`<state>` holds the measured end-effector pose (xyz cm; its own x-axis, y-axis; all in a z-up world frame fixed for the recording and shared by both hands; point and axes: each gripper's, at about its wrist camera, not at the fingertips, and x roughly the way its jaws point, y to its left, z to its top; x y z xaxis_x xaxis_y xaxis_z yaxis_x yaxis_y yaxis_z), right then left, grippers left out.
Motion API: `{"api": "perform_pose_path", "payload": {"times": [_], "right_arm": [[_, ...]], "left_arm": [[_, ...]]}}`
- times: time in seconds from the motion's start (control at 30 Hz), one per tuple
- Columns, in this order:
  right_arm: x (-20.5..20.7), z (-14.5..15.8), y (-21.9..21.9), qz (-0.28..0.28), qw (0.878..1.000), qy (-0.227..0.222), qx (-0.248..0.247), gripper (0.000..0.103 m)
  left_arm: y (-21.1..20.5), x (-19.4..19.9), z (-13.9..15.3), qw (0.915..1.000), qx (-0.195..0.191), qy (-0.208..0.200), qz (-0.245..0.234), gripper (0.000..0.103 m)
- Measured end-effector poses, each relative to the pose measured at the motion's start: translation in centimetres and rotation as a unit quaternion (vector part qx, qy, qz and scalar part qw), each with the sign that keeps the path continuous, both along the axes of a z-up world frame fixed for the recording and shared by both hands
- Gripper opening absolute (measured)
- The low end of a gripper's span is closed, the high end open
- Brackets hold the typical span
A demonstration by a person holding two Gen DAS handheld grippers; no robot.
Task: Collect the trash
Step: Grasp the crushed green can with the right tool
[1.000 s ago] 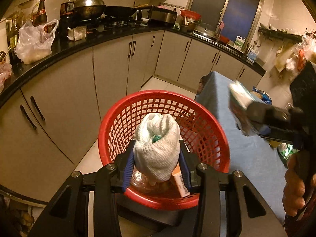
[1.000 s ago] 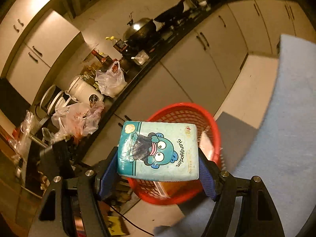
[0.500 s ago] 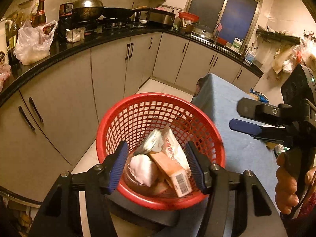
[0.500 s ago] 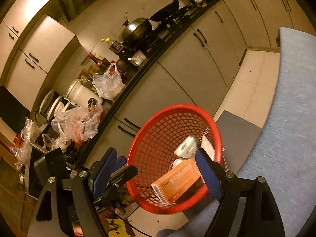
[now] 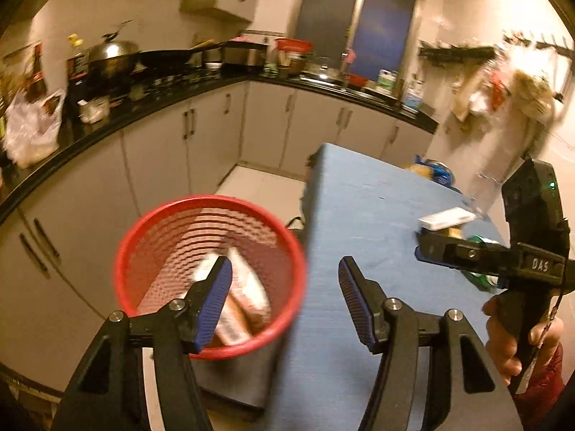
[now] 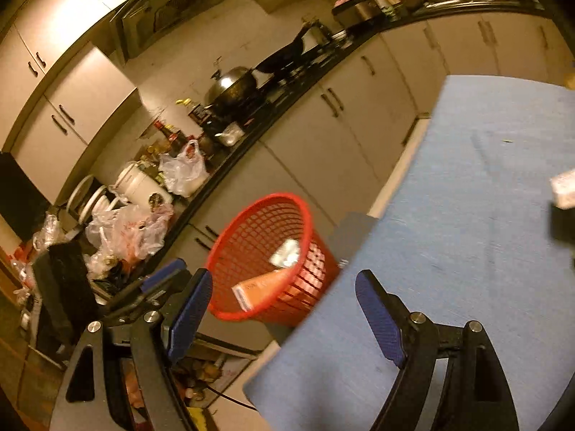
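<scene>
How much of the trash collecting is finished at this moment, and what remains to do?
Done: the red basket beside the blue table already holds trash, including an orange box. In hand: nothing; the left tongs and right tongs are both open and empty. Left: a white box and a green item lie on the table by the right tongs.

place: home kitchen | evidence: L-shaped black countertop [image 5: 118,118] running over beige cabinets [image 5: 154,165] | lidded wok [image 6: 230,88] sitting on the stove | oil and sauce bottles [image 5: 36,75] standing by plastic bags [image 6: 183,172] | rice cooker [image 6: 140,186] sitting on counter | dark window [image 5: 355,36] showing above the sink end
</scene>
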<state>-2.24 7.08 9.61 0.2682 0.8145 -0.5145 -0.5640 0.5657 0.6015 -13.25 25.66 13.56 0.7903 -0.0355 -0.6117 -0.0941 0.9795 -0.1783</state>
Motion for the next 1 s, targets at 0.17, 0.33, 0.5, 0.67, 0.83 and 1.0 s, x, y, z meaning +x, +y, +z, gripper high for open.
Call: {"api": "perform_pose_path", "payload": {"times": [0.17,0.33,0.5,0.67,0.83,1.0], "right_arm": [[-1.2,-0.6,-5.0,-0.033,0.999,-0.008,-0.001,0.086],[-1.9,-1.6,-10.7,-0.075,0.997,-0.001,0.008,0.086],[-2.8,-2.5,-16.5,-0.121,0.992,0.002,0.017,0.086],[-2.8,-2.3,-23.3,-0.178,0.984,-0.014,0.008,0.086],[1.0,-0.3,-30.7,-0.253,0.967,-0.023,-0.004,0.086],[7.5,-2.5,-34.2,-0.264,0.963,0.007,-0.056,0.086]], "left_arm": [[-5.2,1.2,-0.4,0.9988,0.005,0.010,-0.047,0.063],[-10.3,2.8,-1.8,0.9951,0.009,0.031,-0.094,0.063],[-15.1,4.1,-3.8,0.9892,0.008,0.059,-0.134,0.063],[-19.2,5.0,-5.4,0.9812,0.020,0.083,-0.173,0.063],[-21.7,5.5,-6.3,0.9764,0.022,0.092,-0.194,0.063],[-22.4,6.1,-6.8,0.9745,0.023,0.102,-0.199,0.063]]}}
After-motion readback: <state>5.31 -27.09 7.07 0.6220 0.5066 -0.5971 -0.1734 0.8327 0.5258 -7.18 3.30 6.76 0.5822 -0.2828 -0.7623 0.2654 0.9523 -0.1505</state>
